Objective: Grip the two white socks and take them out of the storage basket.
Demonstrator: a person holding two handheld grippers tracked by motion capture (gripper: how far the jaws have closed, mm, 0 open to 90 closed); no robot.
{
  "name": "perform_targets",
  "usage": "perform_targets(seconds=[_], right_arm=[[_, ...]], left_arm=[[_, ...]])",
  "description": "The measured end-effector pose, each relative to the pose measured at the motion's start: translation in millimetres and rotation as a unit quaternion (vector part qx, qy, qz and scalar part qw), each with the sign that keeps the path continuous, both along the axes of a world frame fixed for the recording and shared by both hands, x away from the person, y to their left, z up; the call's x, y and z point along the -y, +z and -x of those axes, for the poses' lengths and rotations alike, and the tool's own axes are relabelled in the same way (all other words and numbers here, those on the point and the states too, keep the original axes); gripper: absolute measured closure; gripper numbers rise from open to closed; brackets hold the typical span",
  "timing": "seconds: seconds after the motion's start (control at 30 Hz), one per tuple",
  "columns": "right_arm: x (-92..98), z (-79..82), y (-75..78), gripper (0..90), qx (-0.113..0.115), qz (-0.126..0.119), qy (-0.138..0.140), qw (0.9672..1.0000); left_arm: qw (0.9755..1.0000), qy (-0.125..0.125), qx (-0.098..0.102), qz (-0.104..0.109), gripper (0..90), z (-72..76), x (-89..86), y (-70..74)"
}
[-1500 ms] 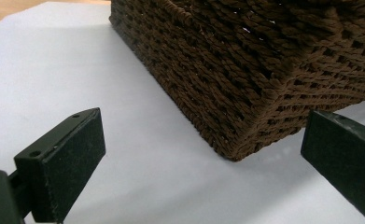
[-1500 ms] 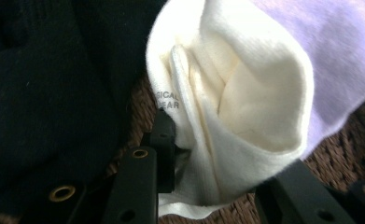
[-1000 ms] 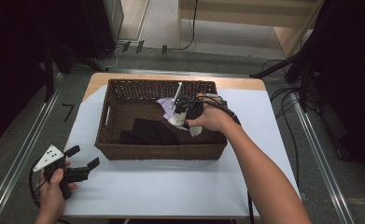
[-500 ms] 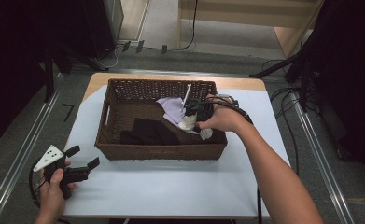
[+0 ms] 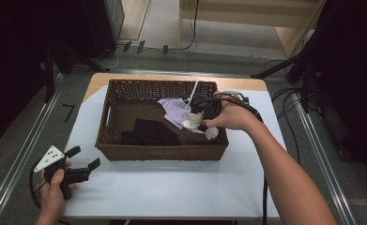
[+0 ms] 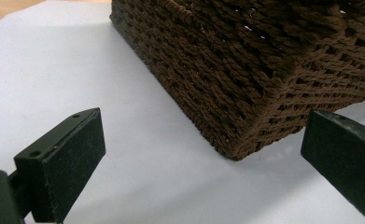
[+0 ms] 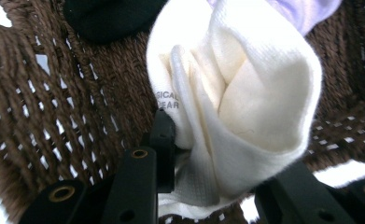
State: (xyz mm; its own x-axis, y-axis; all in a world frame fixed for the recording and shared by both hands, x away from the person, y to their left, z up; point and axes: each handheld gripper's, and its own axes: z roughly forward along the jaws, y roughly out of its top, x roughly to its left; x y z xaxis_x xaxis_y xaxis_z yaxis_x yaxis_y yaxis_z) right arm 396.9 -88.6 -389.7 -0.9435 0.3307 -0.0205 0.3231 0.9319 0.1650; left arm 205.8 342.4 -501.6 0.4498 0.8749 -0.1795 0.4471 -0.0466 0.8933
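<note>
Left gripper (image 5: 80, 168): you hold it low over the white desk (image 5: 172, 187), just off the basket's near left corner; its jaws stand wide apart with nothing between them.
Wicker basket (image 5: 162, 151): brown, sits mid-desk.
Black garment (image 5: 148, 132): lies flat on the basket floor, left of centre.
Lilac cloth (image 5: 172, 108): lies beside the sock, toward the back.
White sock (image 7: 236, 107): bunched, lifted inside the basket's right end.
Right gripper (image 7: 213, 182): your jaws are clamped on the white sock's lower folds.
</note>
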Motion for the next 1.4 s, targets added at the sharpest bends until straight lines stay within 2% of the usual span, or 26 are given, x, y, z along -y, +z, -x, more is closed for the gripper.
perform_targets(seconds=[0.3, 0.63, 1.1, 1.4], right_arm=[[15.5, -3.1, 22.9, 68.3, -0.001, -0.013, -0.013, 0.9998], [16.1, -3.1, 45.6, 68.4, 0.005, -0.017, -0.015, 0.9997], [25.4, -5.3, 50.1, 68.3, 0.013, -0.018, -0.034, 0.9992], [38.9, -8.3, 51.9, 68.3, 0.014, -0.019, -0.047, 0.9986]], left_arm=[[1.0, 0.0, 0.001, 0.003, 0.8, -0.1, 0.0, -0.2], [1.0, 0.001, 0.002, 0.003, 0.8, -0.3, 0.1, -0.3], [1.0, 0.001, 0.001, 0.003, 0.8, -0.3, 0.0, -0.2], [1.0, 0.001, 0.002, 0.003, 0.8, -0.4, 0.0, -0.3]])
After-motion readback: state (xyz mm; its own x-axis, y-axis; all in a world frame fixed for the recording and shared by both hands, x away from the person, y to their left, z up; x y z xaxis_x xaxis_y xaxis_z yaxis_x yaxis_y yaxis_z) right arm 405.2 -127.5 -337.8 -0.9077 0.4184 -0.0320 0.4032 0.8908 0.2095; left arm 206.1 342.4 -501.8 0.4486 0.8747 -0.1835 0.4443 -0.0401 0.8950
